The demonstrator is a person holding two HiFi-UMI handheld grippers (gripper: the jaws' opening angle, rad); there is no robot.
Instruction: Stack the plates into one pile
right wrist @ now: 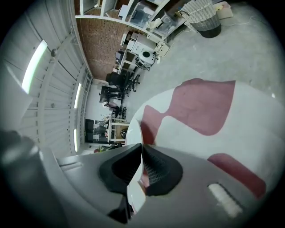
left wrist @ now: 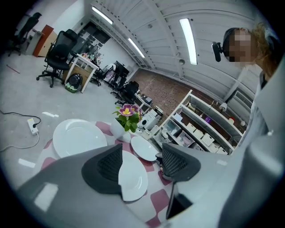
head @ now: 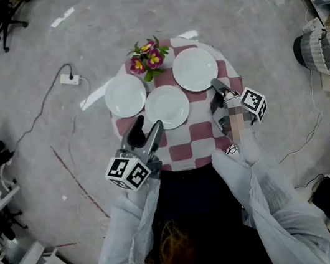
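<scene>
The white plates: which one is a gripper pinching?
The round white plate at the right of the checked table: the right gripper is shut on its near rim. The left white plate and the middle white plate lie free.

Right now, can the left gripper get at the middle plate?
Probably yes: the left gripper has its jaws apart, the middle plate lies just ahead of them, and nothing sits in between.

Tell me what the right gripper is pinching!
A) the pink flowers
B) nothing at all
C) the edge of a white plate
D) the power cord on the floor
C: in the right gripper view, the right gripper has its jaws shut on the thin rim of a white plate.
</scene>
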